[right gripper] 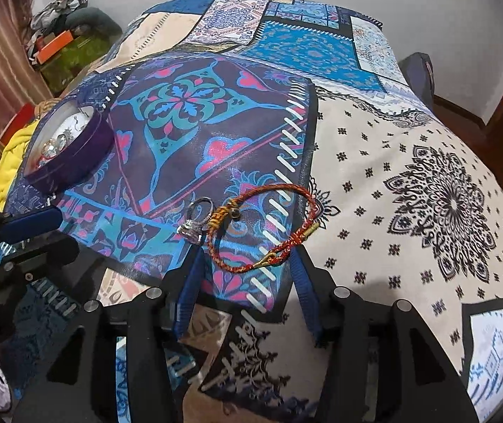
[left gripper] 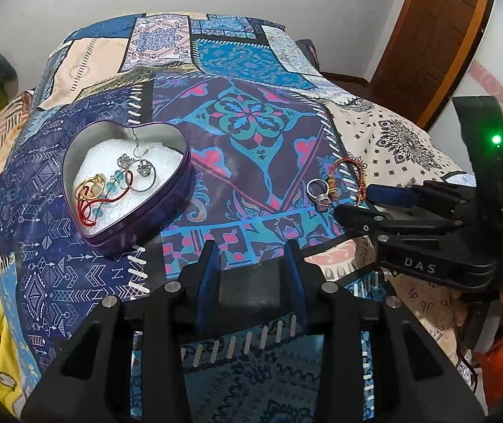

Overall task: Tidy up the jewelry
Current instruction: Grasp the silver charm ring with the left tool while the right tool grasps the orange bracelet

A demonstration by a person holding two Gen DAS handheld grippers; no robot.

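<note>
Tin [left gripper: 124,183]: on bed [left gripper: 251,112], lid off, at 10 o'clock of left gripper [left gripper: 249,257]; holds rings, earrings, red cord, gathered for sorting.
Ring [right gripper: 195,222]: loose on bed, touching bracelet [right gripper: 262,225] at its 9 o'clock; not yet in tin.
Bracelet: flat, just ahead of right gripper [right gripper: 244,275], probably next pick.
Right gripper: spread, empty, straddling bracelet's near edge.
Left gripper: partly spread, empty, clear of tin.

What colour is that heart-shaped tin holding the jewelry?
The heart-shaped tin is purple outside, silvery inside with white padding; the left wrist view shows it best.
</note>
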